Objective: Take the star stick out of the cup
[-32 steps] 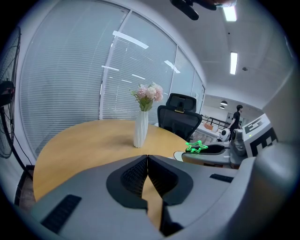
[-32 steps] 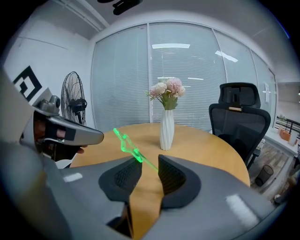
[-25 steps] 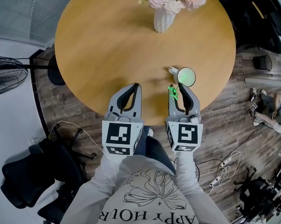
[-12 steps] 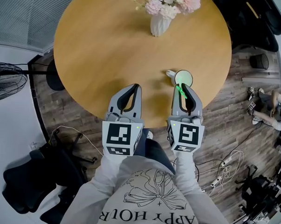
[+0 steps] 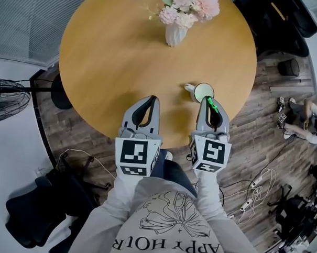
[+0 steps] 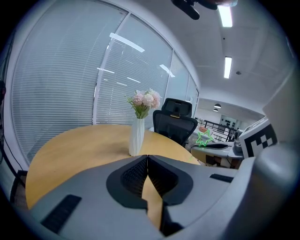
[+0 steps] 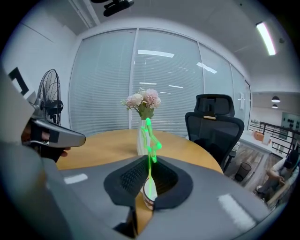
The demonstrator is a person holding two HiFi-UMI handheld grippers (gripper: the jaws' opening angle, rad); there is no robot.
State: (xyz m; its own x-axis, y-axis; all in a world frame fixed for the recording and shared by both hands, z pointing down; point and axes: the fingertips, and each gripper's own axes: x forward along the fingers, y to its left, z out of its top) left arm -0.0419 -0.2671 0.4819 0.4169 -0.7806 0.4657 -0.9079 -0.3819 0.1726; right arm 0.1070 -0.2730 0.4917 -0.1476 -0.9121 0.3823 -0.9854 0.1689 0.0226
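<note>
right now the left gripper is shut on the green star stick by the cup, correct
Not quite: the right gripper, whose jaws have just been closing, is shut on the green star stick by the cup; the right gripper view shows it.

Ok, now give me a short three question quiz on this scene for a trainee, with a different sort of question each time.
1. True or false: the left gripper is shut with nothing between its jaws.
2. What stands at the far side of the table? A: a white vase of pink flowers. B: a laptop. C: a fruit bowl.
3. Fill in: the right gripper is shut on the ___.
Key: 1 true. 2 A. 3 star stick; the jaws have just been closing, with its green stem between them.
</note>
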